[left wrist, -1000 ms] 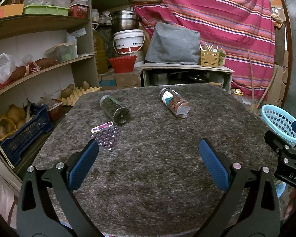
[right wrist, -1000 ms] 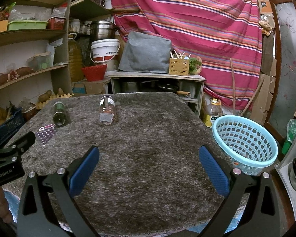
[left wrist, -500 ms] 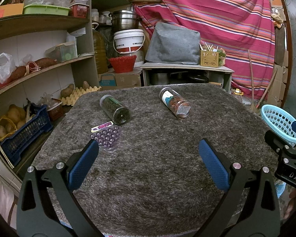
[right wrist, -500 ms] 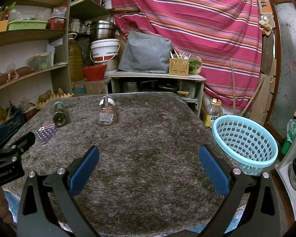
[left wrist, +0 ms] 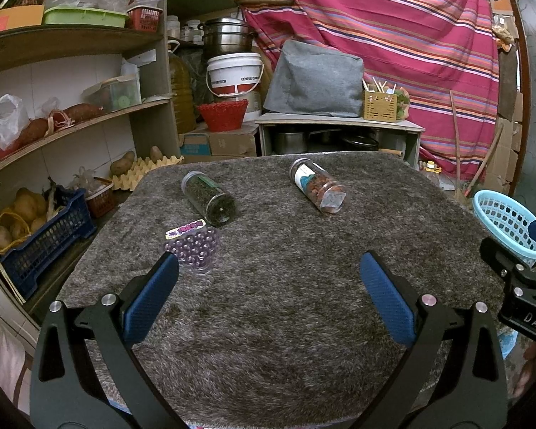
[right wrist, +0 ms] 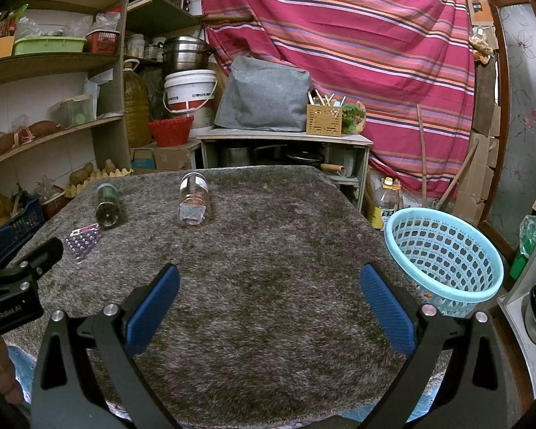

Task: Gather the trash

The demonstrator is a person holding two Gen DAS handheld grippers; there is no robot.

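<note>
Three pieces of trash lie on the grey shaggy table (left wrist: pixel 286 286): a jar of dark green contents (left wrist: pixel 209 198) on its side, a jar of reddish contents (left wrist: pixel 318 186) on its side, and a clear pack of purple beads (left wrist: pixel 194 245). They also show in the right wrist view: green jar (right wrist: pixel 108 205), reddish jar (right wrist: pixel 194 200), bead pack (right wrist: pixel 83 237). A light blue basket (right wrist: pixel 443 261) stands off the table's right edge. My left gripper (left wrist: pixel 268 286) is open and empty, just right of the bead pack. My right gripper (right wrist: pixel 268 286) is open and empty over the table's near part.
Shelves (left wrist: pixel 71 121) with potatoes, bags and boxes stand at the left. A blue crate (left wrist: pixel 43 243) sits beside the table. A low cabinet (left wrist: pixel 339 132) with a grey cover and a striped curtain (left wrist: pixel 393 28) are behind. A bottle (right wrist: pixel 384 203) stands on the floor.
</note>
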